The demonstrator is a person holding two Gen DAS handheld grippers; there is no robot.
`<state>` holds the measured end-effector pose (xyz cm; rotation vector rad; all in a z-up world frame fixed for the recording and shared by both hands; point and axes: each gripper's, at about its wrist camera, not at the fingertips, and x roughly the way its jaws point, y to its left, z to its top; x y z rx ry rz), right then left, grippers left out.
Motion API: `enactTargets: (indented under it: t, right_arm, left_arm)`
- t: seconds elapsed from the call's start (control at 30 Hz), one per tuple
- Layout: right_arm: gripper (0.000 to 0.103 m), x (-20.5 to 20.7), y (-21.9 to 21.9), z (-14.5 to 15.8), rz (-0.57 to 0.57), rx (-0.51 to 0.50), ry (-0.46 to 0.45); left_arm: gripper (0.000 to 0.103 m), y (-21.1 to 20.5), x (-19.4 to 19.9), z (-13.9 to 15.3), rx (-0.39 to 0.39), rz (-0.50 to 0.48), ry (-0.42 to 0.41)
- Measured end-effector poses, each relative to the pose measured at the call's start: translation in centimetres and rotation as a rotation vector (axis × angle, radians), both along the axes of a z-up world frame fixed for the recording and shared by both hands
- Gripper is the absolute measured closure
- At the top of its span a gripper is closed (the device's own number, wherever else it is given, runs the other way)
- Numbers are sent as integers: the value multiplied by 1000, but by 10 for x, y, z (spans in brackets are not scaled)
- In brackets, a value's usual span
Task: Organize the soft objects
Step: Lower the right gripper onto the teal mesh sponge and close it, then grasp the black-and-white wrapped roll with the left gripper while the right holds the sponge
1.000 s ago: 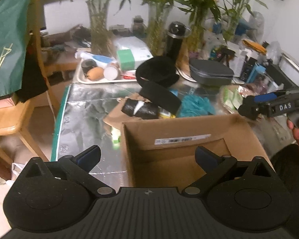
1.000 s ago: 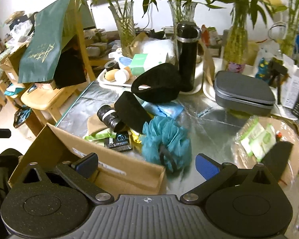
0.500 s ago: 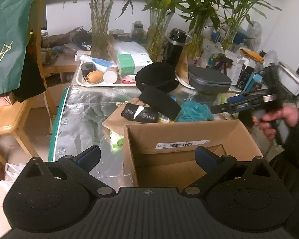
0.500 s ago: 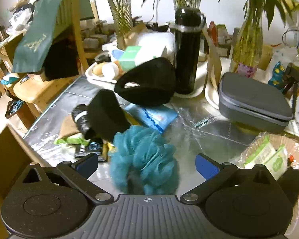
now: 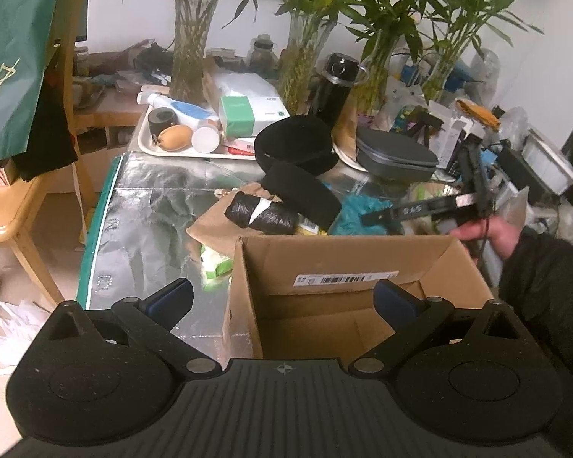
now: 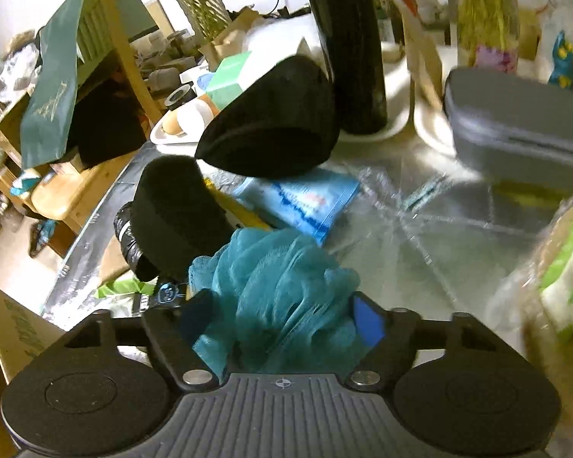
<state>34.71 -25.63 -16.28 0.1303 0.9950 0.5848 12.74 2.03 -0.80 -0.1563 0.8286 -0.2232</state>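
A: Where does the right gripper stand?

B: Low over the foil-covered table, with the teal mesh bath sponge bulging up between its two blue-padded fingers. The jaws are closing around it; the mesh fills the gap and reaches both pads, though whether they press it yet cannot be told.

A: And around that gripper?

B: Just ahead and to its left lie a black padded band and a dark rolled bundle. Farther ahead sits a black cap-like soft piece, with a blue packet between it and the sponge. A black flask stands beyond, and a grey zip case is ahead to the right. The edge of the cardboard box shows at far left.

A: The left gripper?

B: Jaws spread wide, nothing between them. It hangs above the near edge of the open cardboard box, whose inside is bare as far as can be seen. One finger is over the foil to the box's left, the other over the box.

A: Can the sponge be seen from there?

B: Only a patch of teal past the box's far wall, ahead and slightly right. The person's right hand, in a dark sleeve, holds the other gripper down at it.
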Motion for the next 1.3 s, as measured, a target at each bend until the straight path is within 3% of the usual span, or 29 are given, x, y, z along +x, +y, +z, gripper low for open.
enactTargets:
  t: [0.1, 0.17, 0.27, 0.53, 0.9, 1.17, 1.3]
  right_arm:
    - [44, -3, 1, -1, 2, 7, 4]
    - [62, -6, 0, 2, 4, -1, -6]
    - [71, -9, -4, 5, -10, -1, -16]
    - [76, -28, -17, 26, -63, -2, -102]
    - [78, -51, -36, 68, -161, 1, -249]
    - [79, -73, -48, 104, -190, -27, -331]
    - [79, -88, -55, 112, -180, -22, -345]
  left_arm:
    - [0, 3, 3, 3, -6, 0, -17]
    - [0, 4, 6, 5, -6, 4, -23]
    - [0, 6, 12, 8, -13, 15, -24]
    - [0, 6, 20, 15, 12, 8, -70]
    - [0, 2, 50, 13, 39, -74, -77]
    - [0, 1, 92, 5, 63, -117, -25]
    - [0, -3, 124, -6, 100, -155, 54]
